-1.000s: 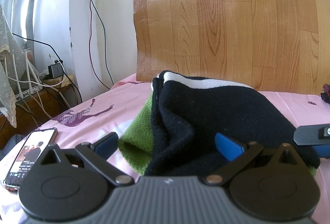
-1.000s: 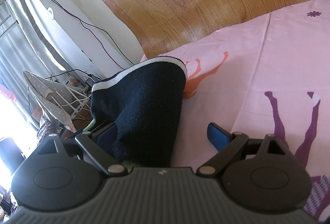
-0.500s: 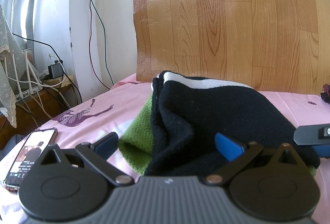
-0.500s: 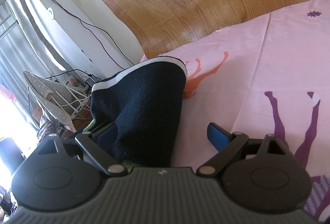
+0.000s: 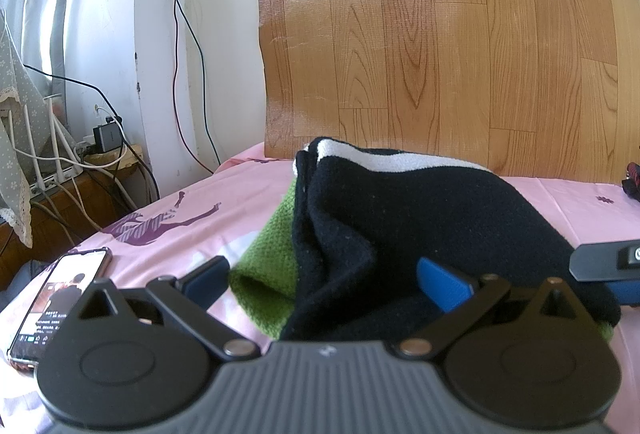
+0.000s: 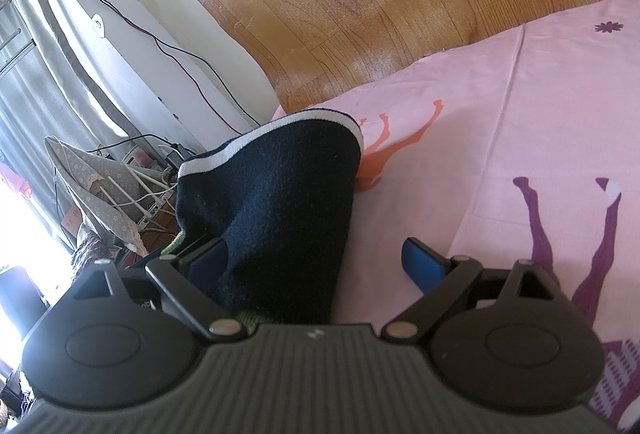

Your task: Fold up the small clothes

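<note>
Wood-grain panel point(image 5: 440, 46) behind bed's far edge; pink printed bedsheet point(image 6: 540, 106); white wall point(image 5: 160, 74) with dangling cables point(image 5: 188, 34); bright daylight at left, grey curtain point(image 6: 36, 82).

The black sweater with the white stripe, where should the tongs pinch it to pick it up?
Probably pinch the black sweater at its white-striped hem, the far edge by the wooden board. That edge stands raised and bunched, easier to pinch than the flat middle. Come over the top from the near side with the left tongs, which are open around the near end.
</note>
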